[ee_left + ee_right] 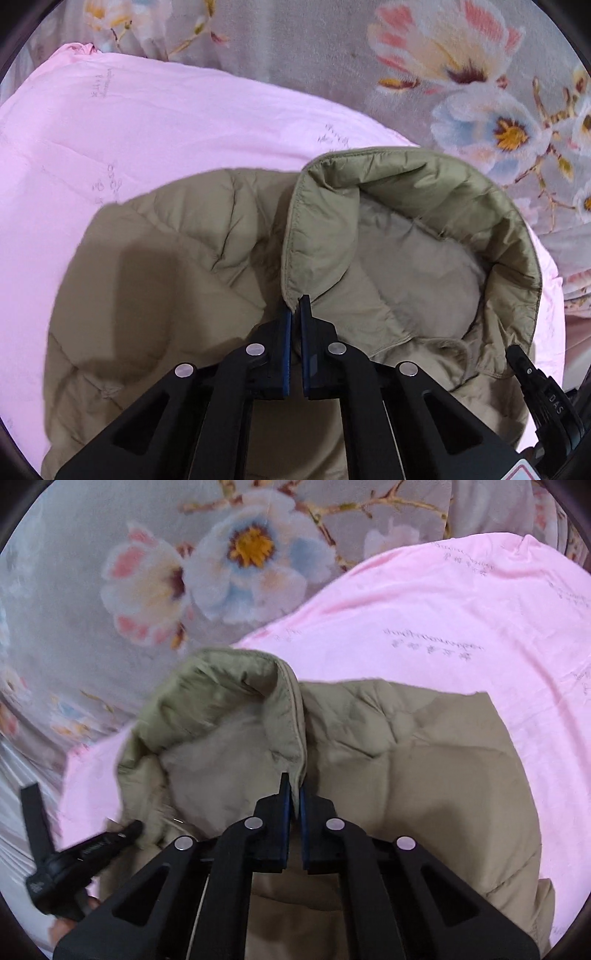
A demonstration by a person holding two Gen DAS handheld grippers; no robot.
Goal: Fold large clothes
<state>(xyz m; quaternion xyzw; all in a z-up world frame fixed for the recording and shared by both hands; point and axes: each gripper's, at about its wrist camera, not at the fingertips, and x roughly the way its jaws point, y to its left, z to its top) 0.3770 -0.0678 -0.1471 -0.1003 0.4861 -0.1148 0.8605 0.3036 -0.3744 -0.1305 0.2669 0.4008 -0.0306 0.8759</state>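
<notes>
A khaki padded jacket (pixel 166 277) lies on a pink sheet (pixel 147 129), its olive-lined collar (pixel 406 184) standing up in a curve. My left gripper (pixel 296 306) is shut on one front end of the collar, the cloth edge pinched between the blue pads. In the right wrist view the same jacket (pixel 424 775) and collar (pixel 221 679) show, and my right gripper (pixel 293 784) is shut on the collar's other front end. Each gripper shows in the other's view: a black finger of the right one (pixel 524 369), and the left one's black body (pixel 110 843) beside the collar.
The pink sheet (pixel 461 609) spreads under and beyond the jacket. Around it lies grey bedding with large printed flowers (pixel 480 74) (pixel 147 572). A person's fingers (pixel 70 926) hold the left gripper at the lower left.
</notes>
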